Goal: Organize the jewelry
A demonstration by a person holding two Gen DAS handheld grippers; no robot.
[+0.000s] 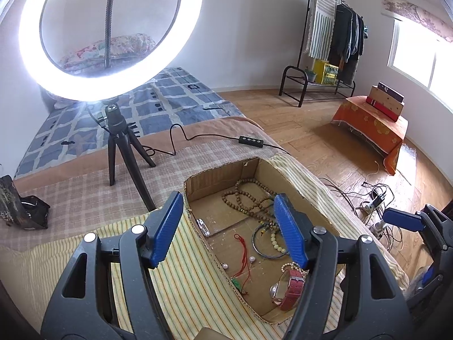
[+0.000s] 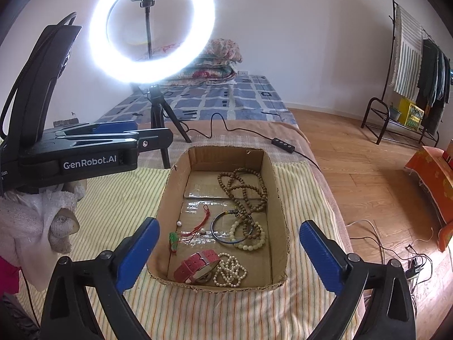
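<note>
Both our left gripper [image 1: 229,226] and right gripper [image 2: 226,252] hang open and empty above the cardboard box [image 2: 276,187], jewelry below; reaching down, we risk snagging the tangled wooden bead necklace [image 2: 243,187].

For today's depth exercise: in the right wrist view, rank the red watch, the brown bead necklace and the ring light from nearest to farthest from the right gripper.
1. Red watch, box's near end, nearest the right gripper.
2. Brown bead necklace, box's far half.
3. Ring light, beyond the box.
</note>
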